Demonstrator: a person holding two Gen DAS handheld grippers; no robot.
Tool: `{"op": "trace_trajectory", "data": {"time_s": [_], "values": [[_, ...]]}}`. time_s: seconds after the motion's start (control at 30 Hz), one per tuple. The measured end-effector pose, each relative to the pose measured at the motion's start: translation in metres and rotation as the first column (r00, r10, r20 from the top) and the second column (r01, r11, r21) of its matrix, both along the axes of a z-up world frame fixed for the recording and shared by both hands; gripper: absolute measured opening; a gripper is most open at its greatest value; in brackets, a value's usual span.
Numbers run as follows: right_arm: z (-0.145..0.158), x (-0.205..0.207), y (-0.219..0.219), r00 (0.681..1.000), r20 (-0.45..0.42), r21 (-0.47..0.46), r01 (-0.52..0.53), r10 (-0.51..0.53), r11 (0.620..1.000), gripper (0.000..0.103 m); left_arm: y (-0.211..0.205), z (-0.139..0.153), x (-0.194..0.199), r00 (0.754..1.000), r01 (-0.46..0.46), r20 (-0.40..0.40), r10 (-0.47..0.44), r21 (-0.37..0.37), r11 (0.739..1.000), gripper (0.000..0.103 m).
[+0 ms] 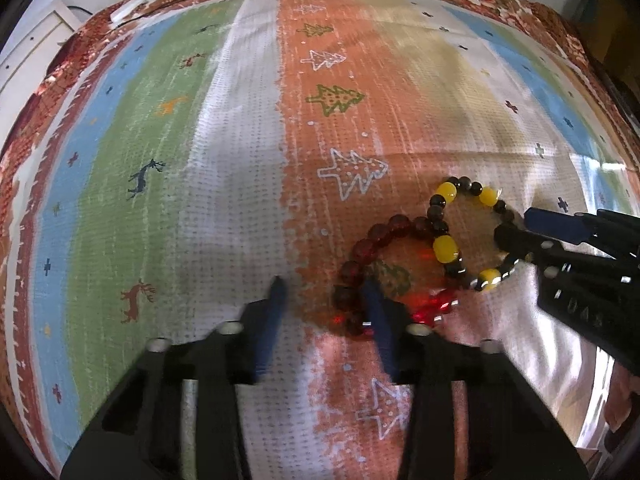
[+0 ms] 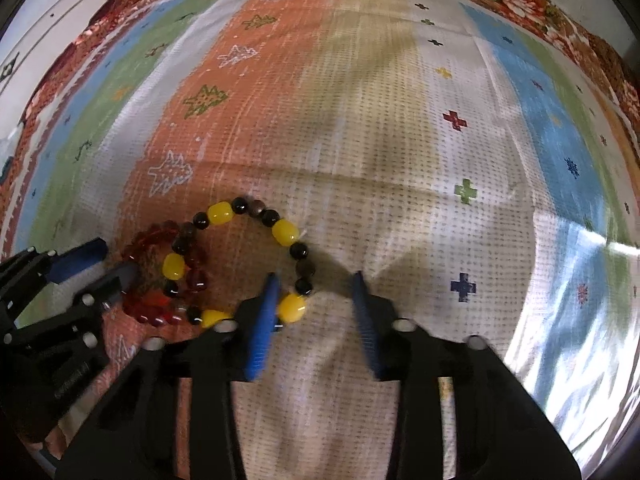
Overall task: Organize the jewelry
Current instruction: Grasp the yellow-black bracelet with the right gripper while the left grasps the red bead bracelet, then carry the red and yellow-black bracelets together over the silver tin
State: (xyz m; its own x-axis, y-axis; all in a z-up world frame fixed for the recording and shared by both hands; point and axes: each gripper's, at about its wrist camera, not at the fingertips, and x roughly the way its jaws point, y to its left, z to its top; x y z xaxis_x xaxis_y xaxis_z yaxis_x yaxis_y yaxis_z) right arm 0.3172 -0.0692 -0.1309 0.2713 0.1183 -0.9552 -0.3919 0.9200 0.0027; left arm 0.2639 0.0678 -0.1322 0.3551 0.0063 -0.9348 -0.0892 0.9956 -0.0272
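Jaws of left gripper and right gripper straddle bracelet beads, apart.

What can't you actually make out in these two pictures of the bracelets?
- Red bracelet: its near side sits behind a left gripper finger in the left wrist view.
- Yellow-and-black bracelet: whether the right gripper presses it; beads hide behind a finger.
- How the bracelets overlap: unclear.
- Cloth edges: cut off.

Two bead bracelets lie on the cloth; the smaller bracelet sits at nine o'clock of the larger bracelet, their rims overlapping.
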Motion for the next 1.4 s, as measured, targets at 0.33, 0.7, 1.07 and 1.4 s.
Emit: {"op": "trace_trajectory", "data": {"time_s": [0.33,0.7,1.07,1.4], "values": [[0.006,-0.011,0.001,0.999,0.018,0.001,-0.036,0.036,0.999,0.013,0.004,0.012,-0.008,1.000,-0.017,0.012,0.017,-0.025,1.000,0.013],[0.033,-0.036,-0.004,0.996,0.067,0.026,-0.062,0.060,0.998,0.013,-0.003,0.042,-0.026,0.997,-0.010,0.081,0.013,-0.042,0.999,0.013],[0.063,-0.059,-0.012,0.989,0.138,0.080,-0.055,0.044,0.995,0.012,-0.011,0.063,-0.043,0.991,-0.006,0.131,0.017,-0.078,0.997,0.013],[0.088,-0.078,-0.018,0.983,0.183,0.114,-0.051,0.029,0.992,0.012,-0.016,0.082,-0.060,0.984,-0.004,0.177,0.020,-0.090,0.996,0.013]]}}
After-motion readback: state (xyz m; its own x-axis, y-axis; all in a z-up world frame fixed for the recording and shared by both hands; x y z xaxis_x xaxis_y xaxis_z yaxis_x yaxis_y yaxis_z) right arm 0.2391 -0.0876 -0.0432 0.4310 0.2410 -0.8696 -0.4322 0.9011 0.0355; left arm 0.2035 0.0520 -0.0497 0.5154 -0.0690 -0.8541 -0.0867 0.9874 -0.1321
